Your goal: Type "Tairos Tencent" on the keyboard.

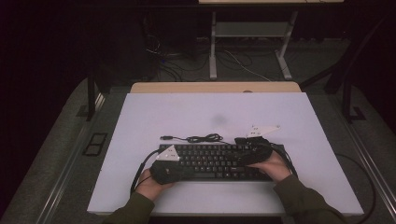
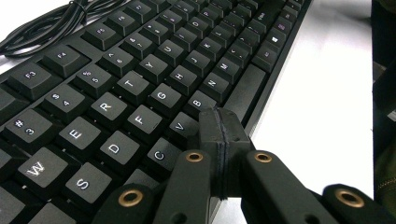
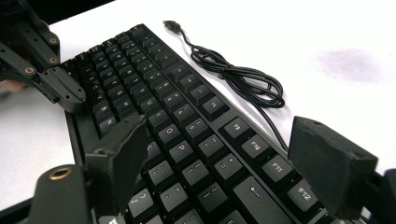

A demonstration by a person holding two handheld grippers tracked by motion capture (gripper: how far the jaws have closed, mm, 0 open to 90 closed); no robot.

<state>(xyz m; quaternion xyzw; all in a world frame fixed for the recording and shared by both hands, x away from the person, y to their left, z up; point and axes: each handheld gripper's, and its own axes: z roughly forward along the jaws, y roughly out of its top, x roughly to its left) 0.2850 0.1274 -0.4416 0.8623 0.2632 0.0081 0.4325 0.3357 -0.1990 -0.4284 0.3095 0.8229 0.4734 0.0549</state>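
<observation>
1. A black keyboard (image 1: 212, 161) lies flat on the white table (image 1: 210, 112), on the near side, close to the person.
2. Its black cable (image 1: 201, 138) lies in a loose bundle on the table just behind the far edge of the keyboard. The plug at the end of the cable points to the left.
3. The left gripper (image 1: 189, 170) is over the left part of the keyboard. The person's left hand (image 1: 152, 184) holds it from the near side.
4. In the left gripper view, the two jaws of the left gripper (image 2: 219, 126) are pressed tight together. There is nothing between them.
5. The closed tips are right by the near edge of the keyboard, next to the V and B keys and the long space bar. I cannot tell if the tips touch the keys.
6. The right gripper (image 1: 239, 142) is over the right part of the keyboard. The person's right hand (image 1: 273, 165) holds it.
7. In the right gripper view, the jaws of the right gripper (image 3: 224, 144) stand wide apart. One jaw is on the near side of the keyboard and one is on the far side.
8. The right end of the keyboard (image 3: 187, 135) sits between these two jaws. I cannot tell if the pads squeeze the keyboard or just stand beside it.
9. The two grippers are near each other, with the middle keys between them.
</observation>
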